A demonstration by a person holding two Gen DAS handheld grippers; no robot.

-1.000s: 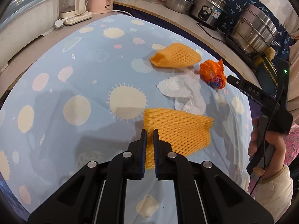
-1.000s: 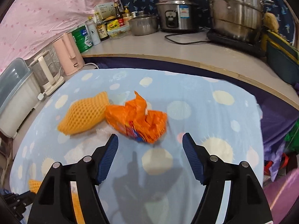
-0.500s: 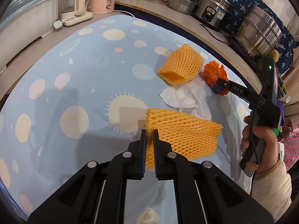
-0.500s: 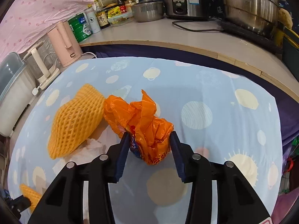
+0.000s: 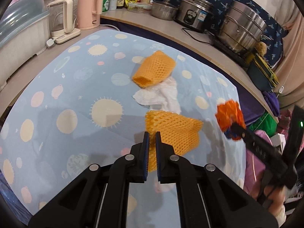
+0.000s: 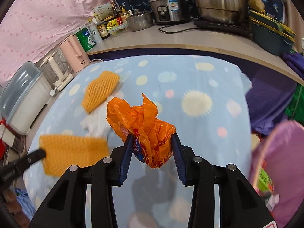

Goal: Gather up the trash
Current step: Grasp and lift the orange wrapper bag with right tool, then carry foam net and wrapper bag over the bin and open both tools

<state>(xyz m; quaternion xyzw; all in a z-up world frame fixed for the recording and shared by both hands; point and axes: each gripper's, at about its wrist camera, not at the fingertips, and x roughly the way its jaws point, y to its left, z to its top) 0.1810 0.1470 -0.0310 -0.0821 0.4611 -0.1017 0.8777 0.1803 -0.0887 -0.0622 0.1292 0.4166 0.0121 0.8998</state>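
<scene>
Trash is now in both grippers at once, which is the change that matters. The right gripper (image 6: pixel 152 148) stood with its jaws wide apart over the orange plastic wrapper (image 6: pixel 144 125) a second ago; they have just been closing and now clamp that crumpled wrapper between the blue pads, lifted clear of the blue patterned tablecloth (image 6: pixel 199 79). In the left wrist view the same wrapper (image 5: pixel 229 115) has travelled from beside the white tissue (image 5: pixel 161 96) out to the right edge of the cloth.

The left gripper (image 5: pixel 151 142) is clamped on the near corner of the near orange foam net (image 5: pixel 174 131), jaws almost together with the thin mesh pinched between them, as before, and the net now hangs raised from the cloth with the hand.

Left on the table are the far orange foam net (image 5: pixel 153 71) and the tissue, the net lying partly over the tissue's far edge.

By my judgement two of the four pieces are secured and ready to be carried to a bin; a pink-purple container (image 6: pixel 281 169) shows blurred at the right, though I cannot tell that it is the bin. The loose wrapper grip looks soft, so a slip is possible
</scene>
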